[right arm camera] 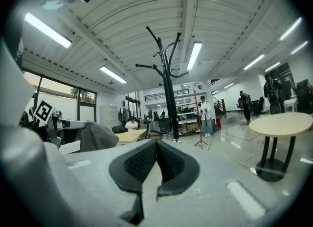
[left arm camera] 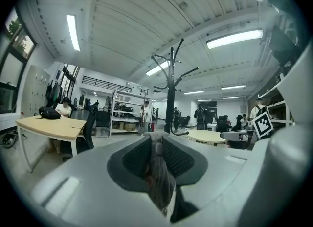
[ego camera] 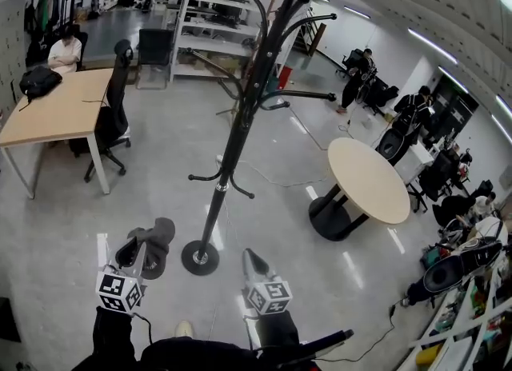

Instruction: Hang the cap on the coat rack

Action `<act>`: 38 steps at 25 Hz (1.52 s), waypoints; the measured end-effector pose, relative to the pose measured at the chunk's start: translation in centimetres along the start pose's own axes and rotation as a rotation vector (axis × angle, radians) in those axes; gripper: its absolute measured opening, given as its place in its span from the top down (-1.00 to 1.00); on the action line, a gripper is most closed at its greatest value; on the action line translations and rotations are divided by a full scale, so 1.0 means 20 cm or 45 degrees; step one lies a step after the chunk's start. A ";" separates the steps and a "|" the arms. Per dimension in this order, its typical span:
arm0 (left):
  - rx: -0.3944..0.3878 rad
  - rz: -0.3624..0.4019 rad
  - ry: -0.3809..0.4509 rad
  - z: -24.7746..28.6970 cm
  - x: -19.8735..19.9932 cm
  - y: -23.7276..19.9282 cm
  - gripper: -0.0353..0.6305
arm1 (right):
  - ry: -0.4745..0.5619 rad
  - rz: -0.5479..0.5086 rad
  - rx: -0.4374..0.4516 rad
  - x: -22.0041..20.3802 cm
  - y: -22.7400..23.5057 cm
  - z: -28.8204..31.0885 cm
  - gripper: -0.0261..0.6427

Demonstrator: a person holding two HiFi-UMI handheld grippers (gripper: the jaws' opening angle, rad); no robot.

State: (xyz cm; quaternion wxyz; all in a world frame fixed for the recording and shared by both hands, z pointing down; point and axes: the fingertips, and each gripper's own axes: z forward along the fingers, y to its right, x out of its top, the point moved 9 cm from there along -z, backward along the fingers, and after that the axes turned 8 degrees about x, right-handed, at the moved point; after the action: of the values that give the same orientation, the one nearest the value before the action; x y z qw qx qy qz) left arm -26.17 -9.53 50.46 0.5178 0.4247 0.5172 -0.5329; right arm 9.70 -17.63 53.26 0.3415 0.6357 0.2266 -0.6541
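A tall black coat rack [ego camera: 240, 121] stands on the grey floor ahead of me, its round base [ego camera: 200, 257] between my two grippers. My left gripper [ego camera: 138, 251] is shut on a grey cap [ego camera: 154, 241], low and to the left of the base. In the left gripper view the cap's fabric [left arm camera: 159, 172] is pinched between the pads, and the coat rack [left arm camera: 171, 94] rises beyond. My right gripper [ego camera: 252, 256] is shut with nothing in it, right of the base. In the right gripper view its pads [right arm camera: 168, 160] meet, the coat rack [right arm camera: 166, 89] stands ahead and the cap [right arm camera: 98, 135] shows at left.
A round beige table [ego camera: 368, 177] stands to the right of the rack. A long desk [ego camera: 56, 105] with a black bag and an office chair [ego camera: 116, 121] are to the left. White shelves [ego camera: 216, 17] stand behind. Several people sit or stand around the room.
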 end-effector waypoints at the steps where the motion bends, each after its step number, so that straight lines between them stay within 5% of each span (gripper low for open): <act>1: -0.013 0.001 0.001 0.02 0.00 -0.01 0.66 | 0.004 0.001 -0.013 0.00 0.00 0.00 0.92; 15: -0.132 0.015 0.026 0.24 0.08 -0.04 0.66 | 0.027 0.043 -0.150 -0.05 0.05 0.01 0.92; 38: -0.147 0.031 0.115 0.81 0.26 -0.05 0.65 | 0.042 0.043 -0.192 0.06 0.43 0.32 0.92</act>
State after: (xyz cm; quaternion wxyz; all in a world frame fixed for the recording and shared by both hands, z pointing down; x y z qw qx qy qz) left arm -26.40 -26.26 47.11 0.5239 0.4240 0.5647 -0.4763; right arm 11.81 -28.13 53.92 0.3957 0.6226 0.2700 -0.6188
